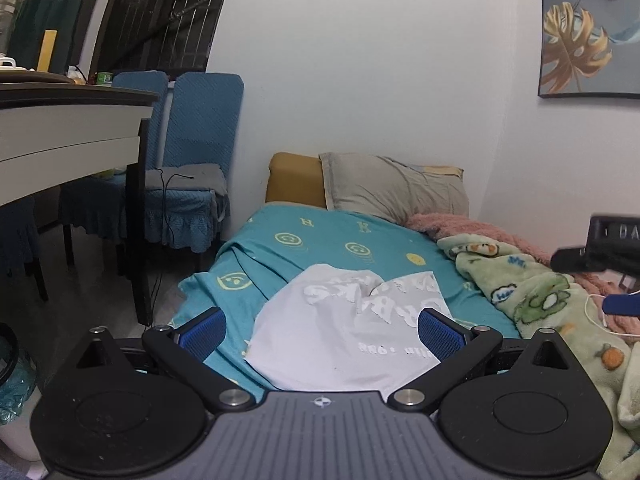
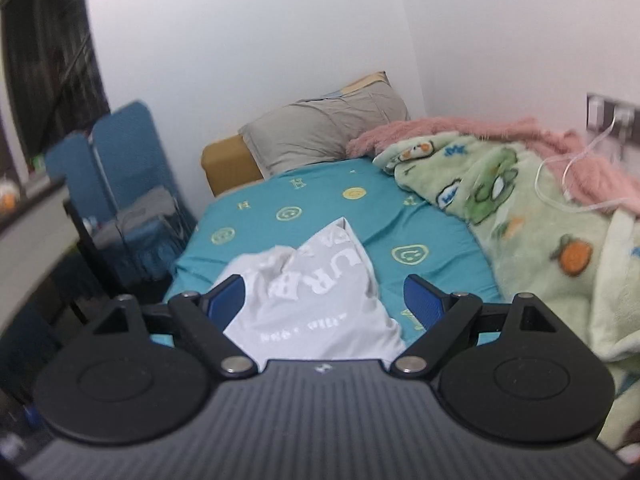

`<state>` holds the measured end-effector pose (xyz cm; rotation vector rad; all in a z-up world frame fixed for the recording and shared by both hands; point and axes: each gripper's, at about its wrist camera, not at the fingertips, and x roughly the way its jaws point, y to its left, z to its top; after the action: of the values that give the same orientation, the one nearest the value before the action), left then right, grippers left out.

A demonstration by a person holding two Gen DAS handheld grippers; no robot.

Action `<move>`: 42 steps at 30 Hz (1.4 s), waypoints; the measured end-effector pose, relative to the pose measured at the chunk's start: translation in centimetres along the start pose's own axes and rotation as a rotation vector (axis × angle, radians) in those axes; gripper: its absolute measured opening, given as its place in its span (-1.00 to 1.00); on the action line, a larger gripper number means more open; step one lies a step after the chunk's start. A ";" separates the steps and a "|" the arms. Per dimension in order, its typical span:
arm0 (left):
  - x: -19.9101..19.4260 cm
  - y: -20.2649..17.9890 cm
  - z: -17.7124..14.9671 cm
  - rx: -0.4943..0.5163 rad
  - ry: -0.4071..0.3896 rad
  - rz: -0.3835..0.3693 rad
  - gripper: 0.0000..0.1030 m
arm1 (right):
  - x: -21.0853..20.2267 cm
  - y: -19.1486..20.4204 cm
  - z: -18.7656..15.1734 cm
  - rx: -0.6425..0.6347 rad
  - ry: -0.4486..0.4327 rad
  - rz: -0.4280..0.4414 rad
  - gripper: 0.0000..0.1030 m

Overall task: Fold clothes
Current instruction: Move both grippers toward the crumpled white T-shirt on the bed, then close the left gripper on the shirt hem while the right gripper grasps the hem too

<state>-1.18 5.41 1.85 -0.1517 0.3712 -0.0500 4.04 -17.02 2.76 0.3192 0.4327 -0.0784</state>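
Pale grey cotton, printed with large white letters, is lying rumpled on the teal bedsheet with yellow smiley faces [image 1: 304, 240]: this is the light grey T-shirt [image 1: 336, 332], and it is resting toward the near edge of the bed, partly doubled over itself, with one corner sticking up at the far side and a creased hump running through the lettering. Whether it is lying in a half-made fold or simply as it was dropped, the bunching is not settling.

The left gripper [image 1: 322, 330] is hovering just above the shirt's near part with its blue-padded fingers [image 1: 202, 330] spread wide, holding nothing. The right gripper [image 2: 325, 299] is hanging over the same cloth from the other side, its jaws likewise standing apart and empty; its tip is also showing at the right edge of the left view.

The risks are sitting mostly in the cloth itself. A thin knit like this is likely to slide on the smooth sheet, so a pinch taken on a single layer could drag the whole shirt instead of lifting an edge, and a pinch through the hump could catch two layers and lock the crease in. The green fleece blanket with cartoon frogs [image 2: 520, 216] and the white charging cable [image 2: 568, 184] are lying near the right side, where a wide sweep could snag them. The shirt is also sitting close to the bed's edge, where a pull could slip it off.
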 end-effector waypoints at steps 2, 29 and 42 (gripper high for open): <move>1.0 -0.6 -0.2 0.039 0.005 0.015 1.00 | 1.2 -0.6 0.8 0.013 -0.001 0.020 0.70; 20.9 -5.5 -9.3 0.360 0.479 -0.050 0.38 | 18.1 -8.0 -4.6 -0.015 0.276 -0.040 0.70; 17.8 -6.6 -6.6 0.373 0.249 -0.116 -0.75 | 19.0 -7.5 -6.1 -0.054 0.303 0.009 0.70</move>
<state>12.83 -3.38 -9.56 0.2041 0.5940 -0.2527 17.72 -22.32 -12.71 0.2805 0.7322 -0.0089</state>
